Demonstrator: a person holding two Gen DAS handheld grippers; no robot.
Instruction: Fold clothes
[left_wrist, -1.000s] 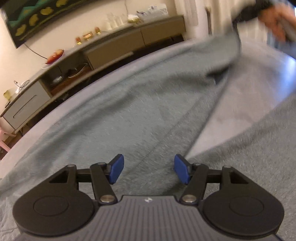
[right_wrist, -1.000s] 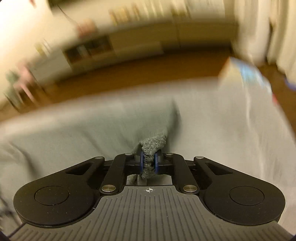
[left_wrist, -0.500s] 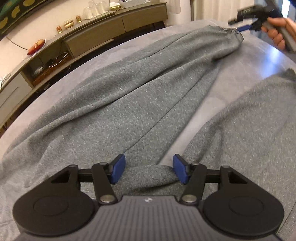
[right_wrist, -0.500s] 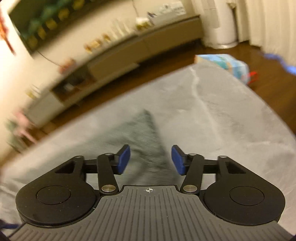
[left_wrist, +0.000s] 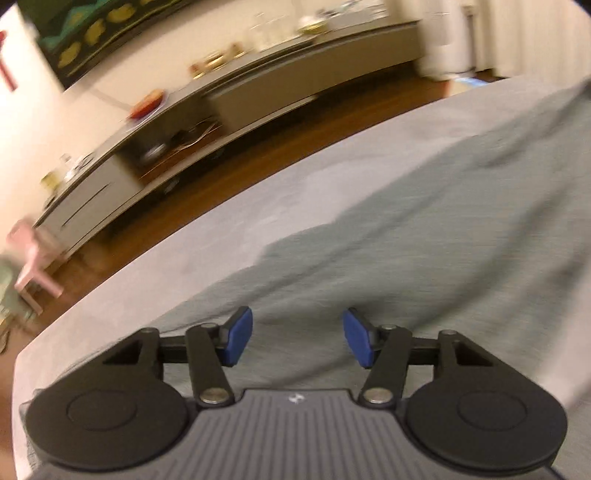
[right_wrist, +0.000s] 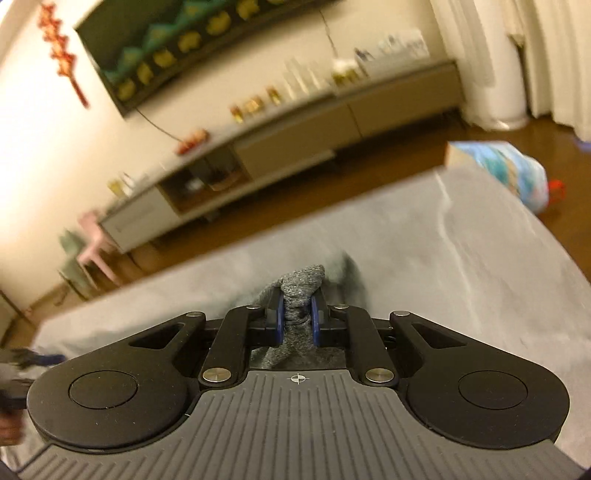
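Note:
A grey knit garment (left_wrist: 424, 240) lies spread over a light grey padded surface (left_wrist: 258, 206); the left wrist view is blurred by motion. My left gripper (left_wrist: 297, 341) hovers over the garment's near-left part. Its jaws are closing with cloth lying below the gap, and the blue pads (left_wrist: 238, 339) are not pressing on it. In the right wrist view my right gripper (right_wrist: 297, 321) has its jaws closing tight on a bunched fold of the garment (right_wrist: 301, 284), which sticks up between the pads. The rest of the garment there is hidden behind the gripper.
The padded surface (right_wrist: 461, 258) ends at a wooden floor. A long low sideboard (right_wrist: 295, 147) lines the far wall, with a pink stool (right_wrist: 96, 240) at its left. A blue patterned bag (right_wrist: 517, 173) sits past the surface's far right corner.
My right gripper let go of the fabric, stood open, then closed on a fold again. My left gripper swept sideways toward the garment's left edge, its jaws a little narrower.

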